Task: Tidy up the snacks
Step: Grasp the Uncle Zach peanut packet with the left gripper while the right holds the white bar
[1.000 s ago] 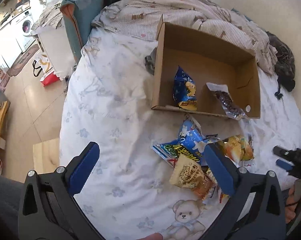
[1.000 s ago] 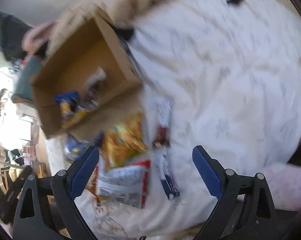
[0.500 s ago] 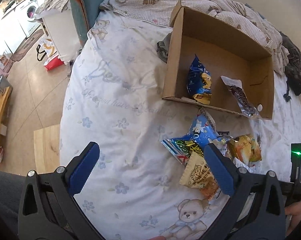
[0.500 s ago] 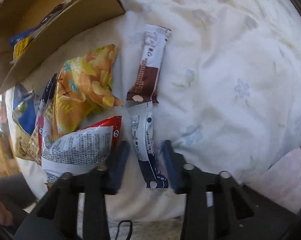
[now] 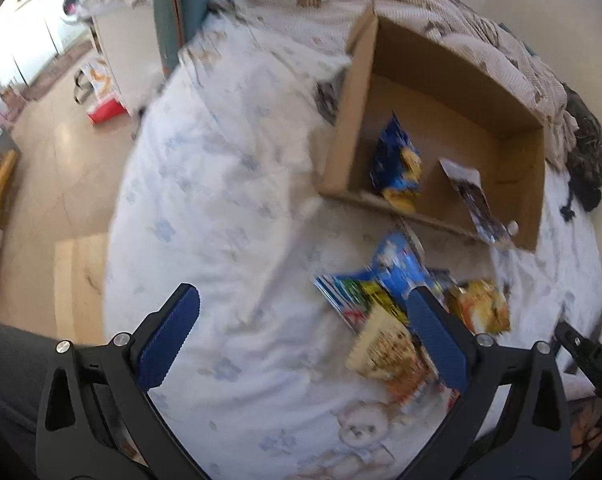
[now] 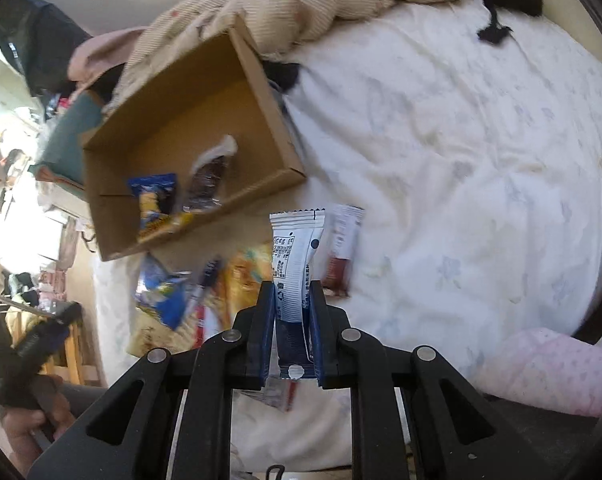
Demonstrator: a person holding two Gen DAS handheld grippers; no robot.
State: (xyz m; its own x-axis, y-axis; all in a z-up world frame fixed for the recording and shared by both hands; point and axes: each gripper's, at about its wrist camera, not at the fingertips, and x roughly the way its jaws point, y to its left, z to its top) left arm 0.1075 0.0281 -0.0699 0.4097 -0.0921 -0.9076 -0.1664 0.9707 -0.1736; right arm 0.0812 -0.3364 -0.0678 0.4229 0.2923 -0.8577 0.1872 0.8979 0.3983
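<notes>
Right gripper (image 6: 292,300) clamped on long white-and-navy plastic snack stick pack (image 6: 295,264); left gripper (image 5: 301,336) wide open, holding nothing.
Pack between pads, long axis along fingers, free end pointing forward.

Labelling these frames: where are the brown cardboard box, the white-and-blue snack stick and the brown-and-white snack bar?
brown cardboard box (image 6: 189,120): right wrist view, bare floor.
white-and-blue snack stick (image 6: 295,256): right wrist view, printed middle.
brown-and-white snack bar (image 6: 341,248): right wrist view, wrapper middle.

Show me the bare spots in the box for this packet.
In the cardboard box, the far half of the floor, behind the blue chip bag and dark snack packet, is bare. The near wall, where both lie, is crowded. The right gripper holds the white packet.
</notes>
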